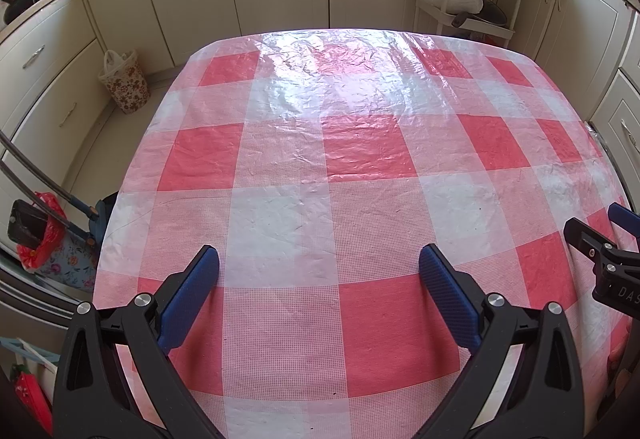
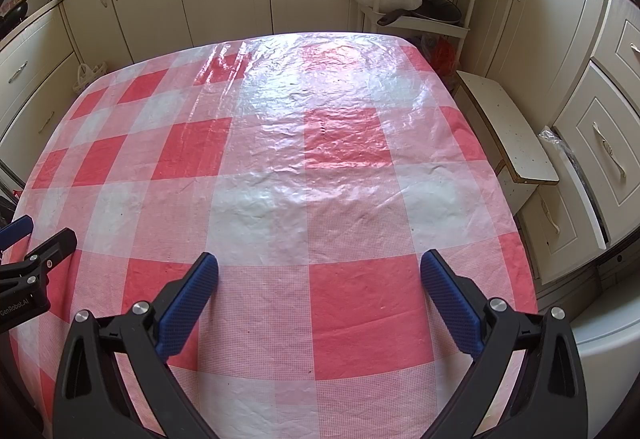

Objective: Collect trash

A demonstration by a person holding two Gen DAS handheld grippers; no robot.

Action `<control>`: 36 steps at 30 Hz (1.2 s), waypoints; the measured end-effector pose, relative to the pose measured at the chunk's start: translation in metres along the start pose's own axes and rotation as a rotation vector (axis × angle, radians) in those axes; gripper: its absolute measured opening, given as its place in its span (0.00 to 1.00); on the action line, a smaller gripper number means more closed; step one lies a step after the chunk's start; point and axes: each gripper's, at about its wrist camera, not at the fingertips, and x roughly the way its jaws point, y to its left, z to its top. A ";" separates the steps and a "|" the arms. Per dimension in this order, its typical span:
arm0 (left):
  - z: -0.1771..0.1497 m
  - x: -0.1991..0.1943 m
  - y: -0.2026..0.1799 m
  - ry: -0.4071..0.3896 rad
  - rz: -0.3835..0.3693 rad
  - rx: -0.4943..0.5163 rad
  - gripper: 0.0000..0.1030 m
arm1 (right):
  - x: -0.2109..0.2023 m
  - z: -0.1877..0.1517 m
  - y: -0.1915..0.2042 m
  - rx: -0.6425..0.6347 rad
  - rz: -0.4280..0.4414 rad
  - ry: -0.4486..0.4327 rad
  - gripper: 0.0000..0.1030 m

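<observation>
Only the left view shows a floral bin (image 1: 124, 87) on the floor left of the table (image 1: 320, 159), well apart from the left gripper (image 1: 319, 267), whose jaws are spread. Only the right view shows a stool (image 2: 508, 127). The right gripper (image 2: 319, 271) is likewise spread. No trash shows between either pair.

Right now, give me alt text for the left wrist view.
The open left gripper hovers over a table covered in a red-and-white checked plastic cloth. The right gripper pokes in at the right edge; a floral bin stands by the cabinets.
</observation>
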 end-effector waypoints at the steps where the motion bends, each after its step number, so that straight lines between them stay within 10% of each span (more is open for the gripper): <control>1: 0.000 0.000 0.000 0.000 0.000 0.000 0.93 | 0.000 0.000 0.000 0.000 0.000 0.000 0.94; 36: 0.000 0.001 0.000 0.000 0.000 0.000 0.93 | 0.007 0.009 0.000 -0.030 0.020 -0.003 0.94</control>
